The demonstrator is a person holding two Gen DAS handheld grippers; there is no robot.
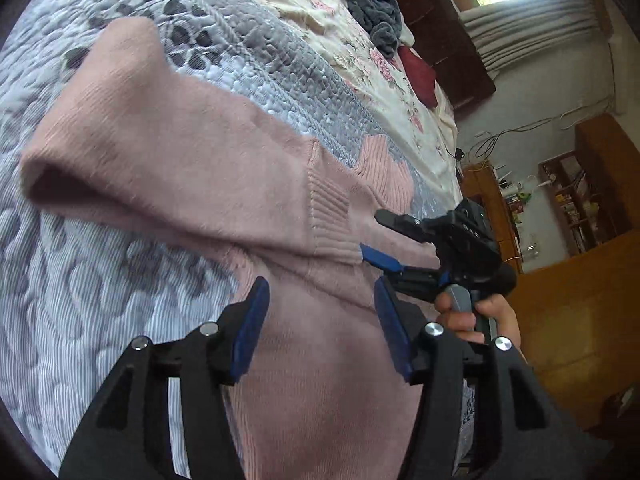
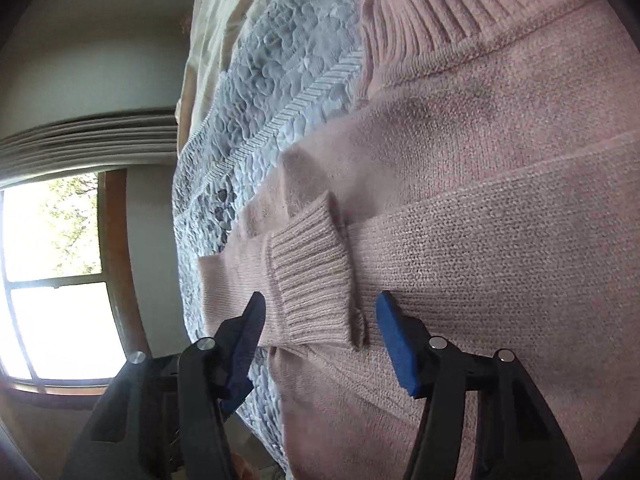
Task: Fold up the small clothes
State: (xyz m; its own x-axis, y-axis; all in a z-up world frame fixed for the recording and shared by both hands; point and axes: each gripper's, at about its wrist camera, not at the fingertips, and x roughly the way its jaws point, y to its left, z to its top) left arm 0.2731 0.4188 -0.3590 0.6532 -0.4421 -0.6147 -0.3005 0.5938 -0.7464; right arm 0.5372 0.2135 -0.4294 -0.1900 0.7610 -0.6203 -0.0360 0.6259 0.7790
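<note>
A pink knit sweater lies on a grey and white quilted bedspread. One sleeve is folded across its body, ending in a ribbed cuff. My left gripper hovers open just above the sweater's body, nothing between its blue pads. In the left wrist view the right gripper is held by a hand at the sweater's right side, beside the cuff. The right wrist view shows the right gripper open, its pads either side of the ribbed cuff lying on the sweater.
A dark grey garment and a dark red cushion lie further up the bed on a floral sheet. Wooden shelves and a wooden cabinet stand to the right of the bed. A window is beyond the bed's edge.
</note>
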